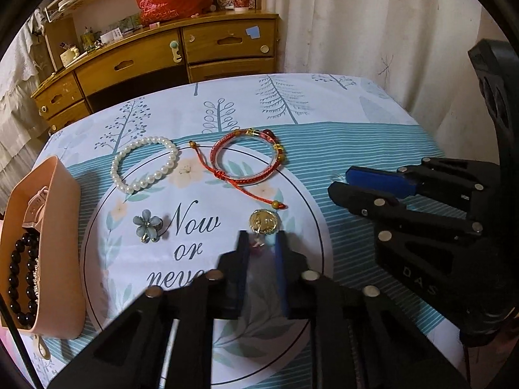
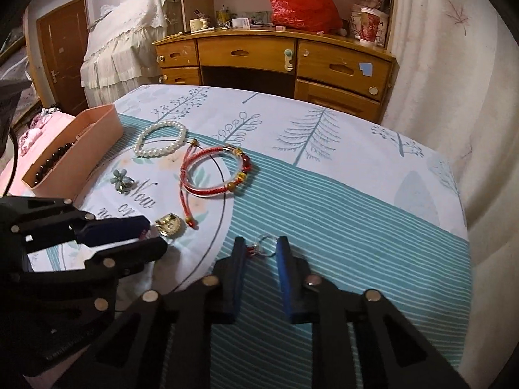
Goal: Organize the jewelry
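On the printed cloth lie a pearl bracelet, a red cord bracelet with gold beads, a blue flower clip and a gold medallion. My left gripper is open, its tips just short of the medallion, with a small charm lying between the jaws. My right gripper is open around a small silver ring with a red bit on the striped cloth. The pink box at the left holds a black bead bracelet and a pink strap.
The table drops off at its right and far edges. A wooden desk with drawers stands behind it, with a red bag and cups on top. A curtain hangs at the right. The right gripper shows in the left wrist view.
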`<state>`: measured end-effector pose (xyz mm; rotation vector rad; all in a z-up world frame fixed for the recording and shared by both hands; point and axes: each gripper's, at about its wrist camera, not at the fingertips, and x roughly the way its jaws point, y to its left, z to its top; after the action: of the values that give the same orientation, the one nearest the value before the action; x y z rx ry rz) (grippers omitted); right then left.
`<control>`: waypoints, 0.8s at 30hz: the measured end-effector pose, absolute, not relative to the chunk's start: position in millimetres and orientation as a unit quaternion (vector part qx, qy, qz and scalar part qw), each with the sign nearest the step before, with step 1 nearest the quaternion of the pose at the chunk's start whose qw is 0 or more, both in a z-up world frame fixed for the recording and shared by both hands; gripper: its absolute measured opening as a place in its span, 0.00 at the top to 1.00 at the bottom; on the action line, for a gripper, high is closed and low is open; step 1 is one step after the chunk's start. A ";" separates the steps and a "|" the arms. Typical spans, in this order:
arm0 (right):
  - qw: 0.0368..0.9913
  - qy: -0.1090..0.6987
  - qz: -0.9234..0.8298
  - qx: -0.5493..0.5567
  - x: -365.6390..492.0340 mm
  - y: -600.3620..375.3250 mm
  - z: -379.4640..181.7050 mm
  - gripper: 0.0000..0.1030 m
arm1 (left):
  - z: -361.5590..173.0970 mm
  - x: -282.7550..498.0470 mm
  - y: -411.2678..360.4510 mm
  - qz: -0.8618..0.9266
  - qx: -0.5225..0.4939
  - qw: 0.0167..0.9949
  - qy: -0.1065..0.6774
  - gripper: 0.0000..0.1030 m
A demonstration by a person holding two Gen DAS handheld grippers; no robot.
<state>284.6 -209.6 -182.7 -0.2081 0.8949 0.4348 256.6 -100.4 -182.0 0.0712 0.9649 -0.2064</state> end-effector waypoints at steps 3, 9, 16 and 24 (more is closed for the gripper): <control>0.874 0.431 0.206 -0.092 285.3 -210.3 -181.8 0.93 | -182.0 256.4 -101.0 -0.100 0.036 0.881 0.461 0.94; 0.874 0.440 0.195 -0.064 289.1 -215.2 -181.0 1.00 | -181.6 257.5 -97.1 -0.102 0.025 0.882 0.460 0.94; 0.876 0.439 0.193 -0.055 289.2 -215.0 -178.9 1.00 | -167.5 252.3 -88.0 -0.102 0.020 0.889 0.447 0.94; 0.880 0.443 0.159 -0.058 291.8 -211.3 -173.5 0.99 | -149.4 242.6 -77.5 -0.107 0.014 0.892 0.438 0.94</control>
<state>291.8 -211.3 -173.5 -0.1203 0.9230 0.3311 242.6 -77.5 -149.4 0.0297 0.9087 -0.2229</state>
